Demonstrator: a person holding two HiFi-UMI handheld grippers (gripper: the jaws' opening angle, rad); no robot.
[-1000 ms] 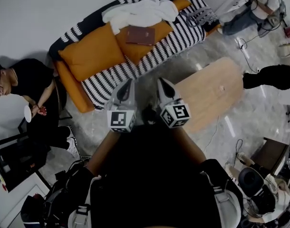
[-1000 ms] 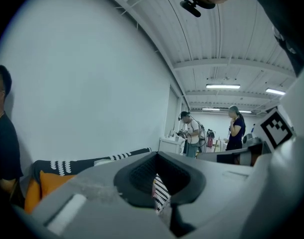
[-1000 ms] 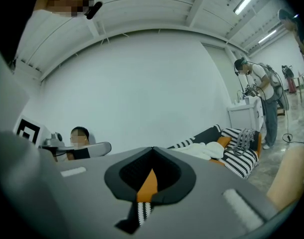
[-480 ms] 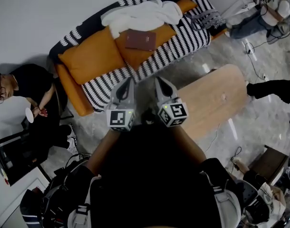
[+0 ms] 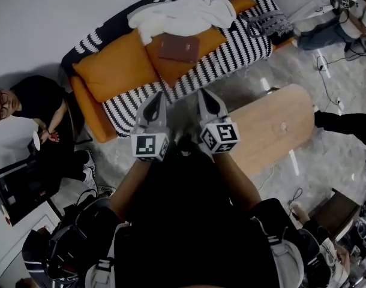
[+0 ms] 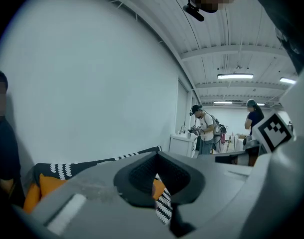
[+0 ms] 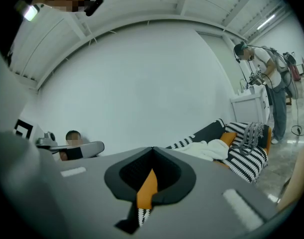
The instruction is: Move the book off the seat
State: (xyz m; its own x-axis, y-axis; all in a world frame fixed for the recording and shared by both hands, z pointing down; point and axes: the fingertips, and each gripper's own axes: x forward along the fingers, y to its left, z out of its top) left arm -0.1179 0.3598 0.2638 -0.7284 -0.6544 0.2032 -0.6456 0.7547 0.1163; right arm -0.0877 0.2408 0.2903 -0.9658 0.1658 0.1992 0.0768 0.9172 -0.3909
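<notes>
A brown book (image 5: 179,47) lies flat on an orange seat cushion (image 5: 171,65) of the black-and-white striped sofa (image 5: 231,50), just below a crumpled white blanket (image 5: 183,14). My left gripper (image 5: 155,98) and right gripper (image 5: 204,95) hang side by side over the floor in front of the sofa, pointing at it, well short of the book. Both are shut with nothing between the jaws. In the left gripper view the left gripper (image 6: 157,154) shows only sofa stripes and orange past it. The right gripper view has the blanket (image 7: 204,151) beyond the right gripper (image 7: 152,150).
A light wooden table (image 5: 270,128) stands right of the grippers. A person in black (image 5: 36,110) sits left of the sofa by dark equipment. A grey fringed throw (image 5: 267,24) lies on the sofa's right end. Other people and cables are at the upper right.
Both grippers have moved together a little toward the sofa, still shut. The book has not moved on its cushion.
</notes>
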